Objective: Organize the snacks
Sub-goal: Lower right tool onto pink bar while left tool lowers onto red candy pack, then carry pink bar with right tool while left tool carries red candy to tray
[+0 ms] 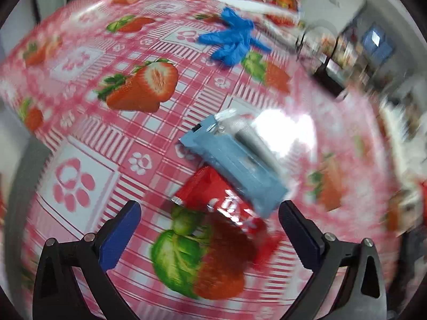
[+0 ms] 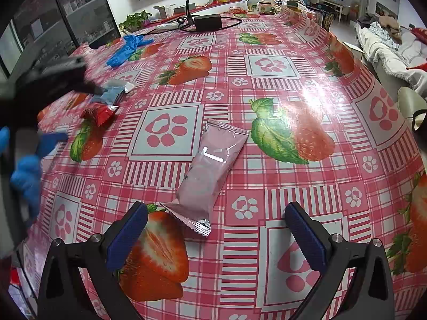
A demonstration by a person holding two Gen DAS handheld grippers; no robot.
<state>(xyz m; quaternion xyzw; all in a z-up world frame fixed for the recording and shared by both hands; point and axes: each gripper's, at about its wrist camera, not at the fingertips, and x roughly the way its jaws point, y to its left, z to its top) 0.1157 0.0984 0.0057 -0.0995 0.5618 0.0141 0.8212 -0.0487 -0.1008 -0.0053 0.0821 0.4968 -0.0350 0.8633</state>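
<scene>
Snacks are split up: only the right wrist view catches the pink packet (image 2: pixel 212 170) mid-table, by the spread right gripper (image 2: pixel 216 222); the left gripper (image 1: pixel 209 217), spread too, faces blue packet (image 1: pixel 237 165) overlapping red packet (image 1: pixel 213 200).

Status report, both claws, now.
Left claw open over red packet and blue packet, which overlap. Right claw open, pink packet just ahead. Nothing blocking.
</scene>
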